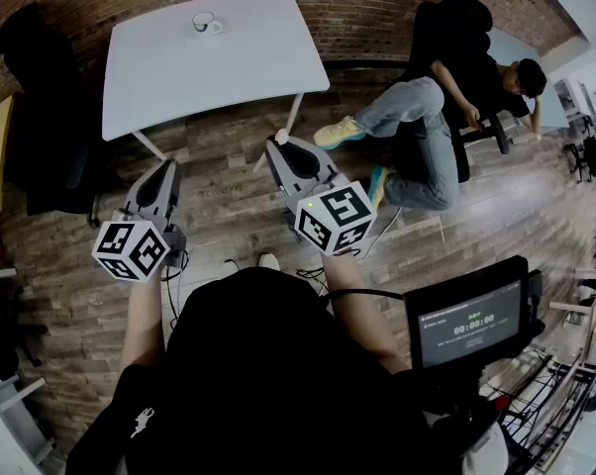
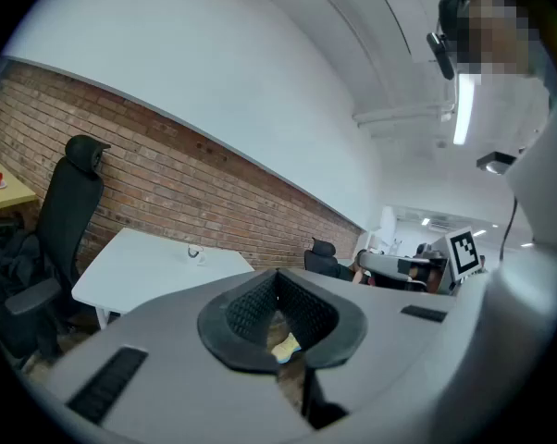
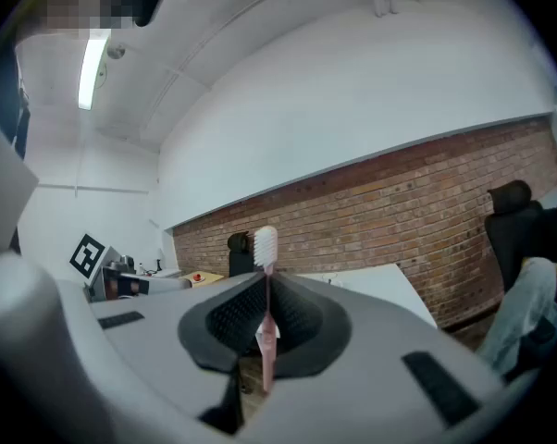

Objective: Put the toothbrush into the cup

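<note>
The white table (image 1: pixel 209 57) stands before you on the wooden floor (image 1: pixel 229 216), against the brick wall (image 1: pixel 377 13); a black chair (image 1: pixel 41 97) stands at its left side, and at its right a person (image 1: pixel 427 137) sits with the legs stretched out. The only container is the cup (image 1: pixel 205 23), white with a handle, which stands alone near the far edge of the table; it is too small to tell what is inside it, and nothing stands out over its rim.

You hold both grippers over the floor, in front of the table and well apart from the cup. Your left gripper (image 2: pixel 278 280) has its jaws pressed together with nothing between them. Your right gripper (image 3: pixel 265 289) pinches the toothbrush (image 3: pixel 264 248) by the handle; the brush stands upright along the line where the jaws meet. Its head of white bristles rises above the jaw tips, and the thin pink handle runs down through the black pads; in the head view only the white tip shows at the front of this gripper.
</note>
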Action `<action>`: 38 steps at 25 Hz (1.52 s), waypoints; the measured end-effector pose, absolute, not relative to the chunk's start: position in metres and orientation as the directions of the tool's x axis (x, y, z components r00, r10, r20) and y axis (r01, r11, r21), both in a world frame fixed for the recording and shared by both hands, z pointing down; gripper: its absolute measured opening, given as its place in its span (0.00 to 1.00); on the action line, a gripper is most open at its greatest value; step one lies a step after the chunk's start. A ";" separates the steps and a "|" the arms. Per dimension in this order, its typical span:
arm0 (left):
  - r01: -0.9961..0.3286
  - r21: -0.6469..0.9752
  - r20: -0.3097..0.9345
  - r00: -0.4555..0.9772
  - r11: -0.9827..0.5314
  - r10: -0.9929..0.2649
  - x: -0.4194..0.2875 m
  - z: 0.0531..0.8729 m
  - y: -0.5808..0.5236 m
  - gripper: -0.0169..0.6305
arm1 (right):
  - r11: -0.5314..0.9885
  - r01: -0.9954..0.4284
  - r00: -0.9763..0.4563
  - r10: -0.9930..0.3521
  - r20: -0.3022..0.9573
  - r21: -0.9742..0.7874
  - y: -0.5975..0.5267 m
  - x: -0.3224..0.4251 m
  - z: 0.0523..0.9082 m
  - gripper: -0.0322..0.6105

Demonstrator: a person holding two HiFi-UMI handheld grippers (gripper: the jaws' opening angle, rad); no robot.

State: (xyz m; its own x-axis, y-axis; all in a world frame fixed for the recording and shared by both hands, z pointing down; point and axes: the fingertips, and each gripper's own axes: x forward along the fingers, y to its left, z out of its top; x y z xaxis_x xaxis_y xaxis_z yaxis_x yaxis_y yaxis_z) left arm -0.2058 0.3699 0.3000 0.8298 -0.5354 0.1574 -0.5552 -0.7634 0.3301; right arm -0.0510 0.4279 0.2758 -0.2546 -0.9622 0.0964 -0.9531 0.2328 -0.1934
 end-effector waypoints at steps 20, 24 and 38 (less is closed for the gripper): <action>-0.569 0.336 0.207 0.822 -0.750 -0.531 -0.168 0.321 0.370 0.03 | 0.228 -0.934 -0.262 -0.961 0.093 -0.274 0.427 -0.005 0.296 0.07; -0.573 0.321 0.195 0.819 -0.755 -0.539 -0.187 0.321 0.392 0.03 | 0.235 -0.943 -0.264 -0.960 0.097 -0.238 0.449 -0.023 0.299 0.07; -0.639 0.322 0.234 0.769 -0.699 -0.595 -0.160 0.323 0.386 0.03 | 0.253 -0.932 -0.292 -0.948 0.127 -0.258 0.444 0.019 0.311 0.08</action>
